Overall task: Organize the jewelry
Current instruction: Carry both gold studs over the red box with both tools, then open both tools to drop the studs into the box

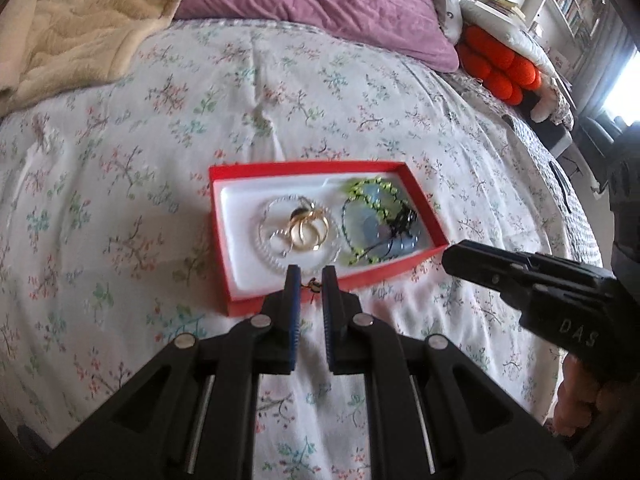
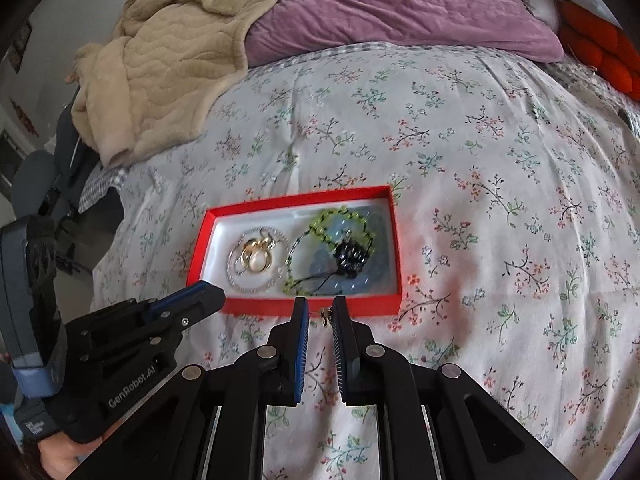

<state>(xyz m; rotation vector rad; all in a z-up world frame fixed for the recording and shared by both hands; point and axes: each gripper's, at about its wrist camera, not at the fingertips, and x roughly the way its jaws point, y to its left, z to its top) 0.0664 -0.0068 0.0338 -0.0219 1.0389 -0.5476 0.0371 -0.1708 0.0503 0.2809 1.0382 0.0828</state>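
A red box (image 1: pixel 304 170) (image 2: pixel 296 200) with a white lining lies on the floral bedspread (image 1: pixel 120 160). Inside it are gold hoops (image 1: pixel 308 230) (image 2: pixel 256 258) within a clear bead ring, a green bead strand (image 1: pixel 372 196) (image 2: pixel 340 216) and a black beaded piece (image 2: pixel 352 256). My left gripper (image 1: pixel 312 280) hovers over the box's near edge, nearly shut, with a small gold earring (image 1: pixel 315 287) pinched at its tips. My right gripper (image 2: pixel 320 310) hangs just in front of the box's near wall, nearly shut on another small gold earring (image 2: pixel 327 316). Each gripper shows in the other's view, the right gripper (image 1: pixel 452 256) and the left gripper (image 2: pixel 208 292).
A beige blanket (image 2: pixel 160 60) and a purple pillow (image 1: pixel 320 4) lie at the head of the bed. An orange knotted cushion (image 1: pixel 496 64) sits at the far right. The bed's edge drops off at the left of the right wrist view.
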